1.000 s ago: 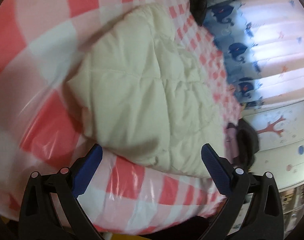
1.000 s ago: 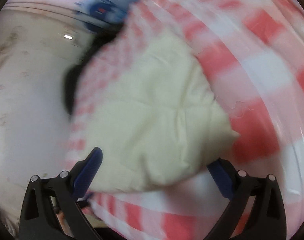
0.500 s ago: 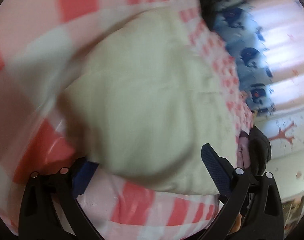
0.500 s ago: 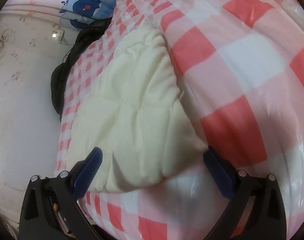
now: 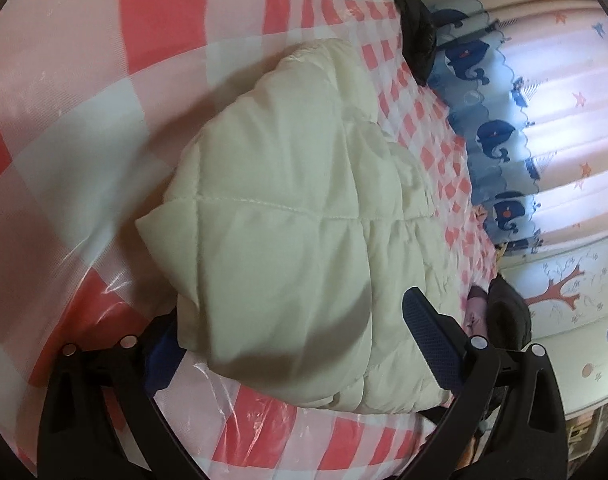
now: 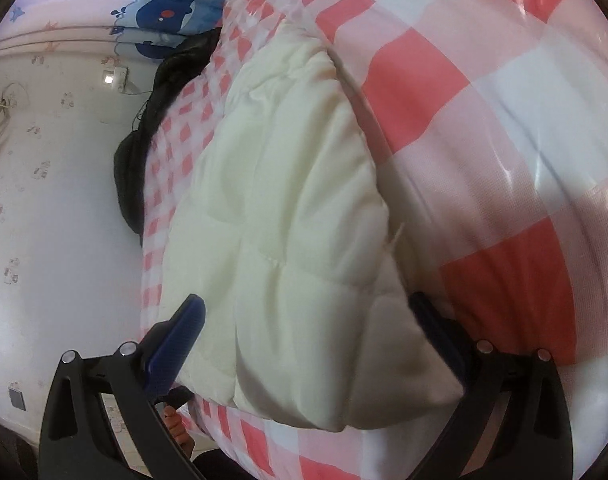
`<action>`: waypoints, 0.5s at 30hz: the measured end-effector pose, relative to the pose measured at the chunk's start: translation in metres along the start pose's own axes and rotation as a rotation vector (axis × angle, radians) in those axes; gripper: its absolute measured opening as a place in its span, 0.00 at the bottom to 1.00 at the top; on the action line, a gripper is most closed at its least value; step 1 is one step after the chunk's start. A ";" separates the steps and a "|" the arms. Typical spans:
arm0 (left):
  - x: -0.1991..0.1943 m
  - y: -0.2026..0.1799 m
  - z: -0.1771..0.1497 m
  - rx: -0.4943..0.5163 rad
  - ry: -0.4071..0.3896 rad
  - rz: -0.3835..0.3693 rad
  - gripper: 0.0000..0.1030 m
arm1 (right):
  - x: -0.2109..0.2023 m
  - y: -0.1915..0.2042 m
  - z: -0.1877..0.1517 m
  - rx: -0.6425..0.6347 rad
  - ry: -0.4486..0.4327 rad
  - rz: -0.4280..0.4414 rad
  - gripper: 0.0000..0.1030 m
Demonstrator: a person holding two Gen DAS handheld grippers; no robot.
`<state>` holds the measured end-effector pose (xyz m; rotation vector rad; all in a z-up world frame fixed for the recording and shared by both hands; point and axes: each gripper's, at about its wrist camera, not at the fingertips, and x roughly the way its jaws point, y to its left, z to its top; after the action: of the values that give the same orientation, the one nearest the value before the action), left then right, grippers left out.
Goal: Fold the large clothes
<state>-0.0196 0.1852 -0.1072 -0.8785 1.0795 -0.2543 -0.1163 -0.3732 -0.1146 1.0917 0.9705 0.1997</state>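
Observation:
A cream quilted padded garment (image 5: 296,200) lies folded on a bed under a pink-and-white checked plastic sheet (image 5: 84,100). My left gripper (image 5: 292,312) sits low at the garment's near corner, which lies between its blue pads. The cloth covers the left pad; the jaws are closing and still stand wide. In the right wrist view the same garment (image 6: 288,200) fills the middle. My right gripper (image 6: 305,298) straddles its near end with wide jaws, and the right pad is half hidden behind the cloth edge.
A black garment (image 5: 415,32) lies at the bed's far edge, also seen in the right wrist view (image 6: 144,168). A whale-print curtain (image 5: 495,132) hangs beyond it. A hand and dark sleeve (image 5: 503,312) show at the right. Pale wallpapered wall (image 6: 44,200) borders the bed.
Both grippers have closed in on the garment's near end. The cloth now lies between each pair of fingers and covers the left gripper's left pad. The right gripper has sunk lower.

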 end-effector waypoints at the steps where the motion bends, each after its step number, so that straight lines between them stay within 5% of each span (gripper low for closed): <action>1: -0.001 0.003 0.001 -0.001 0.000 0.015 0.83 | 0.000 0.001 -0.002 -0.020 0.001 -0.001 0.95; 5: -0.013 0.015 0.001 0.030 0.000 0.054 0.56 | -0.004 0.003 -0.004 -0.055 0.021 0.021 0.94; 8: -0.017 0.013 0.002 0.040 0.004 0.053 0.45 | -0.014 0.018 -0.006 -0.102 -0.041 -0.020 0.68; 9: -0.018 0.011 0.003 0.044 0.006 0.045 0.41 | -0.016 0.024 -0.008 -0.127 -0.054 -0.053 0.50; 15: -0.027 -0.003 0.012 0.049 0.029 -0.019 0.31 | -0.024 0.047 -0.003 -0.211 -0.087 0.000 0.33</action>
<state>-0.0217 0.2045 -0.0850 -0.8440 1.0882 -0.3091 -0.1180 -0.3621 -0.0630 0.8993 0.8515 0.2472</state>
